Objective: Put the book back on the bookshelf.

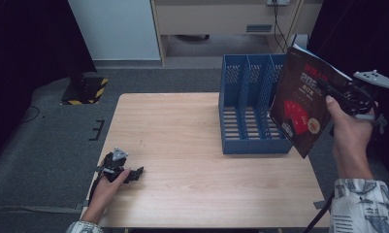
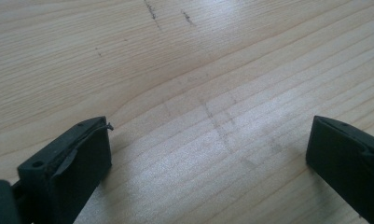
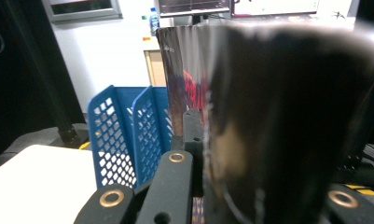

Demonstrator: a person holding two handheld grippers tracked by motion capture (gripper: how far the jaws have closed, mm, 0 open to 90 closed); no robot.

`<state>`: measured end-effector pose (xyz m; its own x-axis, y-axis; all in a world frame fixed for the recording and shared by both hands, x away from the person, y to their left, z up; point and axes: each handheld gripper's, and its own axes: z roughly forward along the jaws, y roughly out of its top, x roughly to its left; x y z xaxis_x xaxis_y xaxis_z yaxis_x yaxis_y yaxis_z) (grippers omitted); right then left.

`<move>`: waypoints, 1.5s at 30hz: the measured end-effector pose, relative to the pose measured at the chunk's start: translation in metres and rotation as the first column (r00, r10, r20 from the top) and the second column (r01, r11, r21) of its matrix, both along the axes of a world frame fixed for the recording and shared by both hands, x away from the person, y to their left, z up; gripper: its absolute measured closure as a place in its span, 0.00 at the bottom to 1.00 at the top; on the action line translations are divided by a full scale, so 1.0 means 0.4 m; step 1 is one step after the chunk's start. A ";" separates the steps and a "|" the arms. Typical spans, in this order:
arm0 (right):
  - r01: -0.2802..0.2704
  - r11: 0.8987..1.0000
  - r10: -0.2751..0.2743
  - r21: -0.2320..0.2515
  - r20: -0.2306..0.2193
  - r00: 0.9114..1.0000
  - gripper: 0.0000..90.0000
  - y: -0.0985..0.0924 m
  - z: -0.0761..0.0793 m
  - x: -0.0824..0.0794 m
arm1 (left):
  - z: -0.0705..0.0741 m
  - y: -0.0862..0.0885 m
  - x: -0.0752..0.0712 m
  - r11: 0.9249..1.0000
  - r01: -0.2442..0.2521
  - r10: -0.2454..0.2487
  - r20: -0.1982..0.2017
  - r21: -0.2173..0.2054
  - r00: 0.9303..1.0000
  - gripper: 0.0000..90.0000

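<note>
The right hand-held gripper point(image 1: 333, 92) is raised at the right edge of the scene, above and just right of the far right part of the surface point(image 1: 182, 145), with the person's right hand point(image 1: 349, 128) wrapped around its body. Its jaws are closed on the right edge of a dark magazine point(image 1: 301, 104) with a red fan-shaped graphic and white lettering on the cover. The magazine is held clear of the surface, tilted, with its upper corner leaning to the far right; its cover faces left and toward the near side. In the right gripper view the magazine point(image 3: 278, 121) stands edge-on, close to the camera and blurred, pinched against the jaw. A blue file organiser point(image 1: 252, 104) with perforated dividers stands on the far right part of the surface, just left of the magazine; in the high view the magazine overlaps its rightmost compartment, and whether the two touch cannot be told. The left hand-held gripper point(image 1: 134, 174) rests on the near left part of the surface, held by the left hand point(image 1: 107, 187). In the left gripper view its jaws stand wide apart with bare wood grain between them, gripping nothing.
</note>
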<state>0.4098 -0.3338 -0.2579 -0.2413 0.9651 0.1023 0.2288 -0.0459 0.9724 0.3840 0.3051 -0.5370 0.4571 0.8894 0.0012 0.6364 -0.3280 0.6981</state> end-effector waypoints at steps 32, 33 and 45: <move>0.187 0.982 -0.186 -0.009 0.082 0.979 0.97 0.034 -0.060 0.176 | 0.000 -0.002 0.001 1.000 -0.006 0.006 -0.001 0.001 1.000 0.00; 0.188 0.982 -0.186 -0.021 0.086 0.979 0.97 0.042 -0.064 0.181 | 0.000 -0.002 0.001 1.000 -0.007 0.007 0.000 0.001 1.000 0.00; 0.200 0.980 -0.196 -0.022 0.108 0.975 0.97 0.069 -0.106 0.215 | 0.000 -0.002 0.001 1.000 -0.007 0.007 -0.001 0.001 1.000 0.00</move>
<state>0.4957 -0.3061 -0.3001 -0.0528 0.9971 0.0546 0.1148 -0.0482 0.9922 0.3843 0.3044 -0.5370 0.4507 0.8927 0.0016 0.6392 -0.3240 0.6975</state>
